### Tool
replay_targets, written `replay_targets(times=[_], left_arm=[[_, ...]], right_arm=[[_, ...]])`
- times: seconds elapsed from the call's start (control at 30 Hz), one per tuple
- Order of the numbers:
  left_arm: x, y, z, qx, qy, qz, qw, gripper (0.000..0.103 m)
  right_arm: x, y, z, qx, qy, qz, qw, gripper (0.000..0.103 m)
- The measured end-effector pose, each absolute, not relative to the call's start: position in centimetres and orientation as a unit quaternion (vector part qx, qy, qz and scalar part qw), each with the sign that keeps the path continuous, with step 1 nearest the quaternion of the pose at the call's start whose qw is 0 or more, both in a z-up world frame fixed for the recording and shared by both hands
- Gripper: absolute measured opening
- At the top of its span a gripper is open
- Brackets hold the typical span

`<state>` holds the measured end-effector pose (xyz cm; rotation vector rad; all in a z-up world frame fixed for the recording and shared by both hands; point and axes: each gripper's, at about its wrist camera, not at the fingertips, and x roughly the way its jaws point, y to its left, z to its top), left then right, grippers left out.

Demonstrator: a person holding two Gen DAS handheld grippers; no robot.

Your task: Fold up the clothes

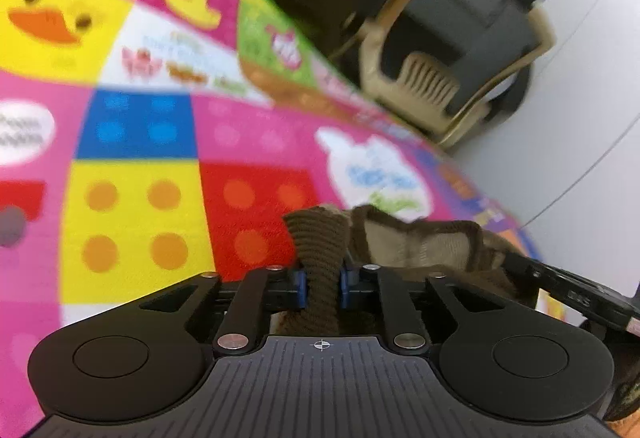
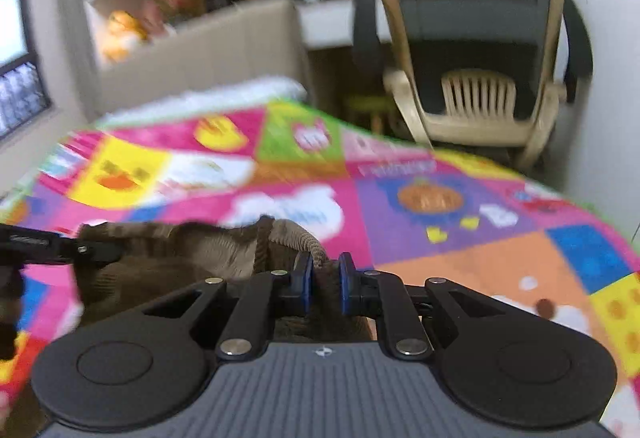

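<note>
- Gripping a ribbed band of the brown knit garment (image 1: 320,258), the left gripper (image 1: 323,288) has its fingers drawn narrow on the cloth, low centre of the left wrist view.
- Right gripper (image 2: 325,284): fingers likewise narrow, clamped on a ribbed edge of the same garment, low centre of the right wrist view.
- Garment location: held between the two grippers, its body sagging from them; it appears lifted above the colourful patchwork mat (image 1: 140,141), though contact below the grippers is hidden.
- Handling, as judged: soft, limp and light; it will droop and stretch rather than hold shape. The knit looks grippy, so slipping seems unlikely.
- Hold points, as judged: the thick ribbed hems suit a pinch; thinner beige inner fabric (image 1: 424,246) would bunch.
- Fold stage: cannot be settled; motion blur obscures the lay of the cloth.
- Surroundings: beige chair (image 2: 476,77) in the upper right of the frame.
</note>
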<state>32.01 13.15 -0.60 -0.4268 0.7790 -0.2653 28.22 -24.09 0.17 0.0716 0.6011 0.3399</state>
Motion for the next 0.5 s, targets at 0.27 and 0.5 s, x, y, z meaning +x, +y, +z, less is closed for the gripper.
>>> replay_targets(times=[0.27,0.5], left_arm=[[18.3,14.4,4.8,-0.14,0.298,-0.218,0.919,0.013],[8.2,15.6,0.0,-0.075,0.35,-0.253,0.899,0.056]], right_arm=[[11.1,-25.8,2.0,-0.047,0.259,0.21,0.942,0.016],[3.0,-29.7,-2.9,0.0,0.3,0.192,0.935,0.077]])
